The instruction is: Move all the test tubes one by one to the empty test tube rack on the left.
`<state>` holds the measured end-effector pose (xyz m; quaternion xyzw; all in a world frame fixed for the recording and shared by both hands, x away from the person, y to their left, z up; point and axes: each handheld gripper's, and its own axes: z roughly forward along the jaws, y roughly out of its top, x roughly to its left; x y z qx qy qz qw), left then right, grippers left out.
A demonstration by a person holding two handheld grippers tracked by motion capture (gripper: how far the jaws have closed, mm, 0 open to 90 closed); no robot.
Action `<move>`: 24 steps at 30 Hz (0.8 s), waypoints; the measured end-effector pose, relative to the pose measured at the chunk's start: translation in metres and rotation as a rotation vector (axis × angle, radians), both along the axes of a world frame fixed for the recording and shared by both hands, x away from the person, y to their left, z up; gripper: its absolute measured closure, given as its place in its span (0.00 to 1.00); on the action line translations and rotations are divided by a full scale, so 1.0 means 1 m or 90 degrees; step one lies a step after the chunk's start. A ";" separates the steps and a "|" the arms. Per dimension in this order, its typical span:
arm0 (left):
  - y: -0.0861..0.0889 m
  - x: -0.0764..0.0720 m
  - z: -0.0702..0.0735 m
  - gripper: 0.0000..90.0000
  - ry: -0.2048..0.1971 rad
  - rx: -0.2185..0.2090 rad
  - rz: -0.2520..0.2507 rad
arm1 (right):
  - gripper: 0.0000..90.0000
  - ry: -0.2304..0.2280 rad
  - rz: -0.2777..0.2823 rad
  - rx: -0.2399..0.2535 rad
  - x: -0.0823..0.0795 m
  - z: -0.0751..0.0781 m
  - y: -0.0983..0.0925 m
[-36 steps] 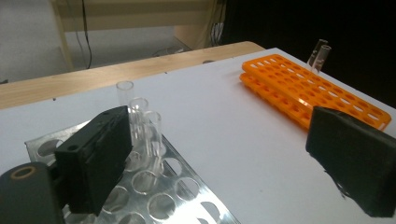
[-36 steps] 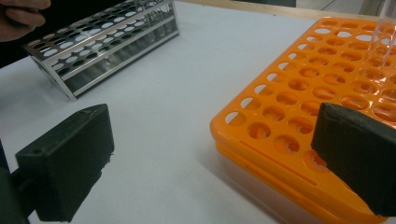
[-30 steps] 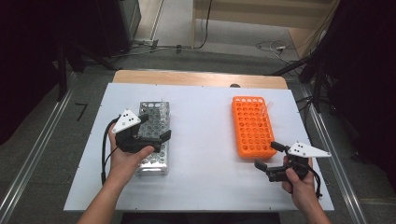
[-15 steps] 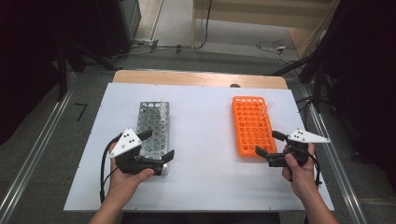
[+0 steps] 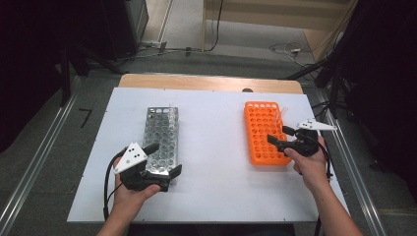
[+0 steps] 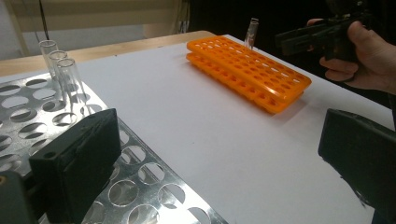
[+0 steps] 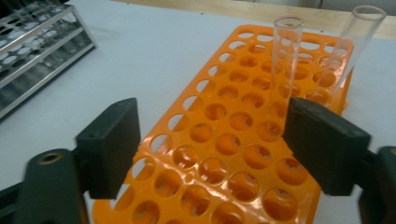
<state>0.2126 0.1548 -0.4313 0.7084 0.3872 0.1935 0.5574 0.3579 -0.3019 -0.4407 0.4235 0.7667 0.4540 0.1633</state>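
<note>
— What worries you here?

— My right tongs [image 5: 278, 135] hover over the near end of the orange rack [image 5: 263, 132], and their jaws have just been narrowing with nothing between them, a gap left. The two glass tubes [image 7: 286, 60] stand at the rack's far right corner. If I go in this narrow or off line, I judge a jaw could knock a tube sideways, tip it in its hole or shove the light rack across the desk [image 5: 219, 162].

— Which way do the tubes point?

— Long axis nearly upright, open mouths up; the one nearest the corner leans a little.

— And your left?

— My left tongs [image 5: 165, 169] are wide open and empty at the near end of the metal rack [image 5: 160, 130], where three more tubes [image 6: 65, 79] stand upright at the far corner.
</note>
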 end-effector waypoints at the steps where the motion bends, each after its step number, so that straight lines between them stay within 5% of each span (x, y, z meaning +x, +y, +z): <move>1: 0.000 0.000 0.000 0.00 0.000 0.000 0.001 | 0.29 0.001 -0.009 -0.005 0.003 -0.001 0.000; 6: 0.000 0.001 -0.002 0.00 0.006 -0.002 -0.001 | 0.48 0.002 -0.055 -0.038 0.015 -0.005 0.002; 11: 0.000 0.001 -0.002 0.00 0.006 -0.001 -0.002 | 0.61 0.014 -0.069 -0.026 0.029 -0.008 -0.003; 24: -0.001 0.001 -0.003 0.00 0.012 0.001 -0.002 | 0.72 0.031 -0.065 -0.064 0.051 -0.013 0.003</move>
